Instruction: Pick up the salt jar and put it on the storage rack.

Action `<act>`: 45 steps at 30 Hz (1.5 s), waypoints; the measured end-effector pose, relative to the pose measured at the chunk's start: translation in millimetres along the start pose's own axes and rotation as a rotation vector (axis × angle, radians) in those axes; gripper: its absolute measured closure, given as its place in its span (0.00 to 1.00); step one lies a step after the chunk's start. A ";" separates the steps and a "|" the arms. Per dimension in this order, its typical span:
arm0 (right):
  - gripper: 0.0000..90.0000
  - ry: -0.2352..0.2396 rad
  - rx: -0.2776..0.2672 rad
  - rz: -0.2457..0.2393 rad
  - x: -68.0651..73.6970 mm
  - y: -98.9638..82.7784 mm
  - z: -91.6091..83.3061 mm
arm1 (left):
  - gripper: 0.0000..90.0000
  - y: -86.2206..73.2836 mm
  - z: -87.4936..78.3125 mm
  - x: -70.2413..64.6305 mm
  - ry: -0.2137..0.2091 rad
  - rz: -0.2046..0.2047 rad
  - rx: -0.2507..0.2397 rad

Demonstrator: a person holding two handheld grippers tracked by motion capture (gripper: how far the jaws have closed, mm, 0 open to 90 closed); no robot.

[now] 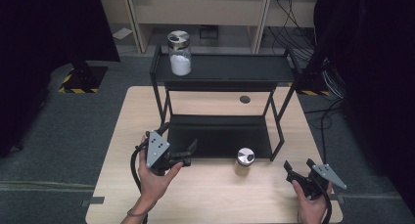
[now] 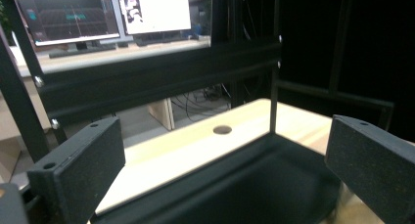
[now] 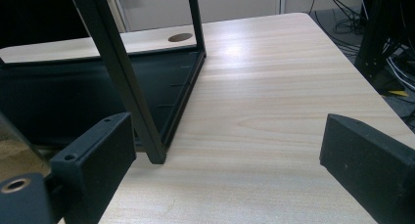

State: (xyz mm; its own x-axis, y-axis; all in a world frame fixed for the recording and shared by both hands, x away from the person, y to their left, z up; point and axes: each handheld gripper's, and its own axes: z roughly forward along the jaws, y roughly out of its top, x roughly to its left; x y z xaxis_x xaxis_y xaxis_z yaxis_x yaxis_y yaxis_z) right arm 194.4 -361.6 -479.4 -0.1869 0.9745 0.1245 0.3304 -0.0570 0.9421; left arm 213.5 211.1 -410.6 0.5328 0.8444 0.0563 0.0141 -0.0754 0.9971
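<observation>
While both my tongs gape with nothing in them, the small jar (image 1: 244, 160) stands upright on the table just before the rack's (image 1: 220, 136) lower shelf, between my left gripper (image 1: 190, 153) and farther right gripper (image 1: 298, 166)

no legible text, label, brand or number anywhere, monitor screens (image 2: 105, 11) too blurred

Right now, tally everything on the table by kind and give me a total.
Jars: 2, one with white powder on the top shelf, one small jar on the tabletop
Black shelf rack: 1
Tongs: 2, left and right, both open and empty
Total: 5
</observation>
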 end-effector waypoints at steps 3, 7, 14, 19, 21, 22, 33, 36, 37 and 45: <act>0.07 0.001 -0.001 0.000 -0.2 -0.1 -0.1 | 0.01 -6.7 -0.7 -0.8 -0.007 -0.006 0.019; 0.07 0.000 0.000 0.000 0.0 0.0 0.0 | 0.01 -16.2 -1.0 -3.7 -0.020 -0.007 0.034; 0.07 0.001 0.000 0.000 -0.1 -0.1 0.0 | 0.01 -30.3 0.1 -7.4 -0.029 -0.018 0.050; 0.07 0.002 -0.001 0.001 -0.4 -0.2 -0.1 | 0.01 -37.3 0.0 -9.4 -0.027 -0.031 0.064; 0.07 0.002 -0.001 0.001 -0.4 -0.1 0.0 | 0.01 -39.9 -0.3 -10.0 -0.027 -0.038 0.071; 0.07 0.002 -0.001 0.001 -0.4 -0.2 -0.1 | 0.01 -41.8 -0.7 -10.6 -0.025 -0.042 0.072; 0.07 0.001 0.000 0.002 -0.2 -0.1 0.0 | 0.01 -62.6 -2.8 -10.9 -0.031 -0.089 0.119; 0.07 0.001 -0.001 0.000 0.0 -0.3 -0.1 | 0.01 -69.2 -3.8 -11.3 -0.034 -0.107 0.130; 0.07 0.001 -0.001 -0.001 0.1 -0.2 -0.1 | 0.01 -71.8 -4.0 -11.8 -0.035 -0.114 0.131; 0.07 -0.001 -0.002 -0.002 0.6 -0.4 -0.2 | 0.01 -86.5 -1.7 -12.2 -0.036 -0.175 0.174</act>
State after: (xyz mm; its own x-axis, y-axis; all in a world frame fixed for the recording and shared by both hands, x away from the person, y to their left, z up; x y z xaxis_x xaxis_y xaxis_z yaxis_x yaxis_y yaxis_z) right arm 194.1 -361.0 -479.7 -0.1867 0.9748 0.1221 0.3278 -0.0553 0.9431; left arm 204.3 208.1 -497.5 0.5395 0.8331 -0.1218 0.2527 -0.0222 0.9673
